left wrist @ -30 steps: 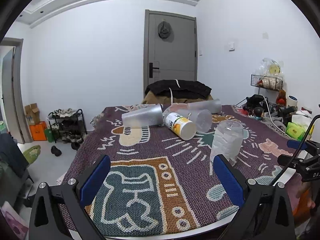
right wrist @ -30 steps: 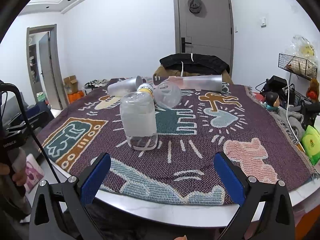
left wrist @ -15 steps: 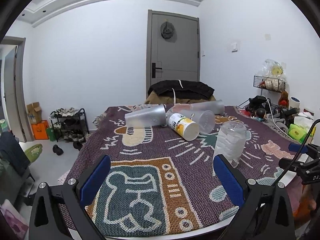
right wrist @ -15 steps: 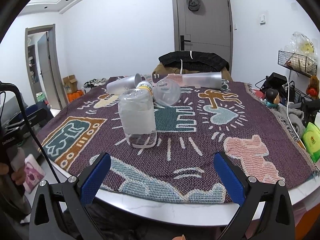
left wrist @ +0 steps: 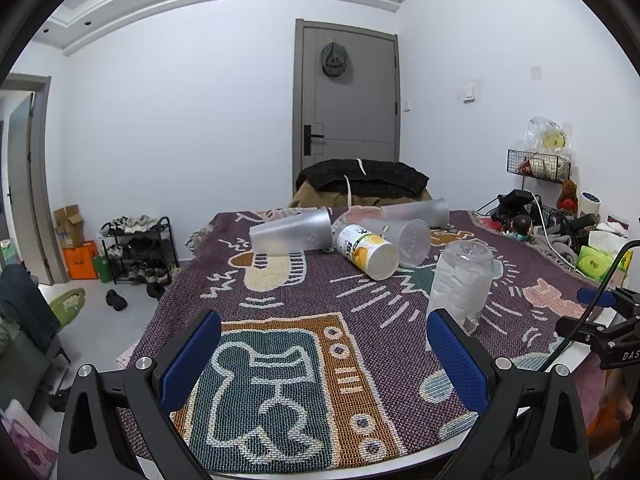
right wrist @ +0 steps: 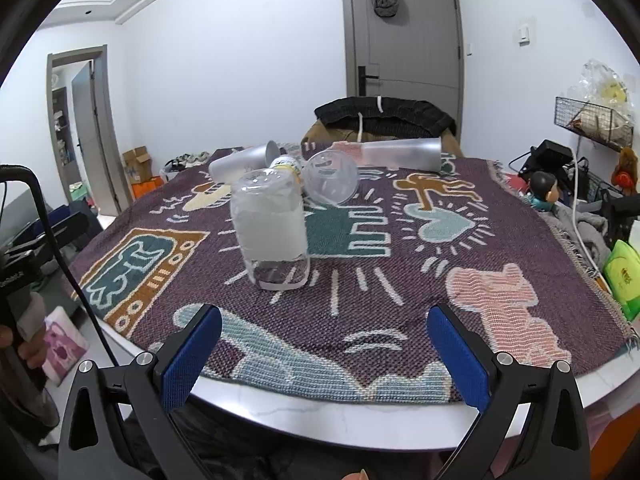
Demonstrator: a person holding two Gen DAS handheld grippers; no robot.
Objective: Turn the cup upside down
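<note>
A clear plastic cup stands upside down on the patterned cloth, rim on the cloth; it also shows in the left wrist view. Behind it lie several cups on their sides: a frosted one, a yellow-labelled one, a clear one and a long frosted one. My left gripper is open and empty at the table's near left edge. My right gripper is open and empty at the front edge, short of the upturned cup.
The table has a white rim under the cloth. Clutter, cables and a wire basket crowd the right side. A chair with dark clothes stands behind the table. A shoe rack is on the floor at left.
Both grippers have drifted slightly; the upturned cup looks a little nearer in the right wrist view. No cup has moved on the cloth.
</note>
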